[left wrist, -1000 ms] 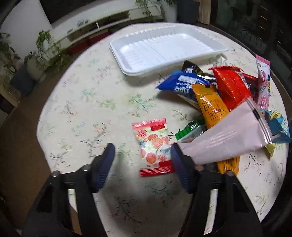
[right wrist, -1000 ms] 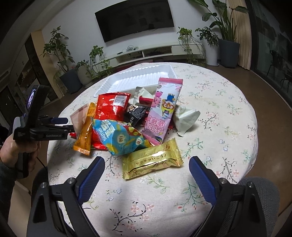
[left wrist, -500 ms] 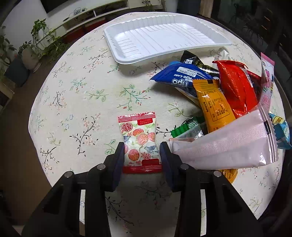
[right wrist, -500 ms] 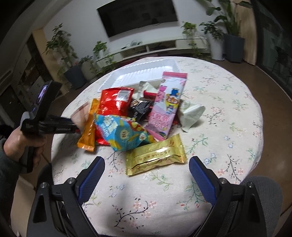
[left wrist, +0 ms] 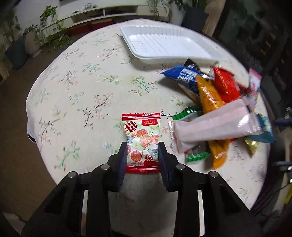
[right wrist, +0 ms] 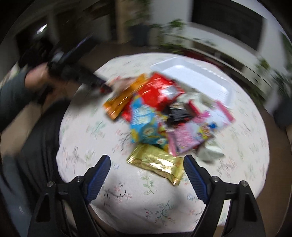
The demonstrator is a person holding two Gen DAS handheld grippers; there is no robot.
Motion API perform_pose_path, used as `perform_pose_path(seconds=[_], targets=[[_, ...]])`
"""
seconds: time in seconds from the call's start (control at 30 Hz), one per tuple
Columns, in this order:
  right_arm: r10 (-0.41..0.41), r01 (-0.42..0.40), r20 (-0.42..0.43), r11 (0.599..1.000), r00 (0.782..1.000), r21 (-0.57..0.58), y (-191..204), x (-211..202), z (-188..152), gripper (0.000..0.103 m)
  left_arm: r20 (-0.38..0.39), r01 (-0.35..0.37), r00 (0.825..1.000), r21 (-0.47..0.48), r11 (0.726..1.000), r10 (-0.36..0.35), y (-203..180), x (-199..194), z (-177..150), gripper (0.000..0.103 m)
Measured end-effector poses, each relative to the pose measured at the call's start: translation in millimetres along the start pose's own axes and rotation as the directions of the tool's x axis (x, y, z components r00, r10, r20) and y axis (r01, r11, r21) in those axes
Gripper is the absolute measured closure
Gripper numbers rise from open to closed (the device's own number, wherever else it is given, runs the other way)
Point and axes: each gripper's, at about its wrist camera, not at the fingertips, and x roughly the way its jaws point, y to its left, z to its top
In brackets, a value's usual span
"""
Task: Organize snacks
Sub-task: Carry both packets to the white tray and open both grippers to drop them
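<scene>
My left gripper (left wrist: 142, 145) is shut on the near end of a small red-and-white fruit-print snack packet (left wrist: 141, 134), which lies flat on the floral tablecloth. An empty white tray (left wrist: 169, 45) sits at the far side of the table; it also shows in the right wrist view (right wrist: 197, 78). A pile of snack packets lies to the right: blue (left wrist: 184, 76), orange (left wrist: 209, 94), red (left wrist: 226, 85) and a pale pink pouch (left wrist: 213, 127). My right gripper (right wrist: 147, 162) is open and empty just short of a gold packet (right wrist: 158, 164). The right wrist view is blurred.
The round table (left wrist: 82, 94) has a drop at its edge on all sides. In the right wrist view the pile includes a light-blue bag (right wrist: 144, 124), a pink packet (right wrist: 193, 134) and a black one (right wrist: 177, 113). Plants and a low cabinet (left wrist: 102, 14) stand beyond.
My left gripper has closed from wide open onto the fruit-print packet. My right gripper has swung fast around the table and now looks at the pile from another side, still open.
</scene>
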Motion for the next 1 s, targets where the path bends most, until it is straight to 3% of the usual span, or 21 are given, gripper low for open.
perform_pose_path(seconds=[0.17,0.37,0.57,0.73,0.9,1.0], targets=[[0.097,-0.114,-0.089,0.972,0.991,-0.205,4.2,18.9,7.3,0.037,0.082,0.084,0.994,-0.070,0.994,-0.078,5.7,-29.3,-19.6,0.073],[0.103,-0.152,-0.182,0.947,0.978,-0.282,-11.4,41.5,20.9,0.040,0.113,0.158,0.982,-0.087,0.984,-0.148,-4.5,-45.2,-48.4,0.073],[0.087,-0.190,-0.318,0.931,0.944,-0.311,-16.0,69.5,19.0,0.044,0.109,0.187,0.978,-0.088,0.978,-0.177,-12.6,-41.2,-62.4,0.073],[0.150,-0.243,-0.338,0.937,0.929,-0.251,-28.4,72.4,25.2,0.049,0.115,0.199,0.975,-0.081,0.977,-0.189,-15.9,-42.3,-64.0,0.073],[0.134,-0.213,-0.337,0.955,0.932,-0.209,-38.9,68.5,29.2,0.068,0.127,0.207,0.972,-0.084,0.975,-0.196,-15.5,-47.2,-66.0,0.073],[0.118,-0.188,-0.316,0.962,0.941,-0.200,-36.6,59.9,23.1,0.070,0.131,0.207,0.972,-0.081,0.975,-0.196,-14.6,-50.1,-65.4,0.073]])
